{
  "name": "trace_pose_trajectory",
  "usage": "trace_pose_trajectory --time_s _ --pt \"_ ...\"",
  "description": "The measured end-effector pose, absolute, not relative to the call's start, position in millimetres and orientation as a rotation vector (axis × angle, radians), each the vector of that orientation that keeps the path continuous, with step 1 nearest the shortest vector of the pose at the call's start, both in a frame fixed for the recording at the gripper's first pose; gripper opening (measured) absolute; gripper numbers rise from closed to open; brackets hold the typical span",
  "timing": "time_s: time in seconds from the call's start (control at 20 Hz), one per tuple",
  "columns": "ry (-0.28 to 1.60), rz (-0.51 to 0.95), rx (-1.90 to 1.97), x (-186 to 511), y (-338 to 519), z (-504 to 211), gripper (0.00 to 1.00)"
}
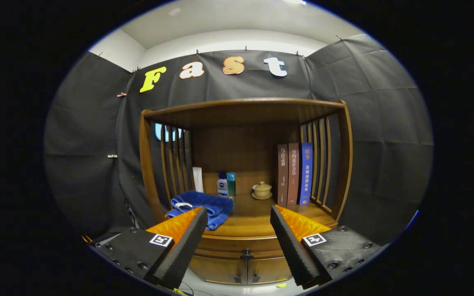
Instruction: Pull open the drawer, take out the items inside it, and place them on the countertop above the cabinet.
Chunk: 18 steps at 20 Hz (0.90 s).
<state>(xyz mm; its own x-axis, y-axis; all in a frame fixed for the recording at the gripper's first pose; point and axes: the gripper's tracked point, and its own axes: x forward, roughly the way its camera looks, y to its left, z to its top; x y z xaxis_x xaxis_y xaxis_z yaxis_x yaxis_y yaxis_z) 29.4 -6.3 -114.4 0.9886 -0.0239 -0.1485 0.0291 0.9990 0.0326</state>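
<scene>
A wooden cabinet stands ahead of me with its countertop (253, 224) under a slatted hutch. Below the countertop's front edge the drawer (237, 246) is shut, with a small dark knob (246, 255) at its middle. My gripper (239, 218) is open, nothing between its fingers, and hovers in front of the countertop's edge, above and short of the knob. A folded blue towel (204, 205) lies on the countertop just beyond my left finger. What is inside the drawer is hidden.
On the countertop stand a white lotion bottle (222, 185), a teal bottle (231, 183), a lidded ceramic cup (261, 190) and three upright books (294, 174) at the right. Two cabinet doors (241, 271) sit below the drawer. Slatted side rails and a top shelf (245, 109) enclose the countertop.
</scene>
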Motion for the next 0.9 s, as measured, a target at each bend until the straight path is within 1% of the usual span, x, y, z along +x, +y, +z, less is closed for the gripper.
trace_pose_trajectory --time_s 0.35,0.9 --pt "0.285 -0.04 0.028 58 -11 -208 0.99" --pt "0.461 -0.059 0.057 90 -19 -313 0.99"
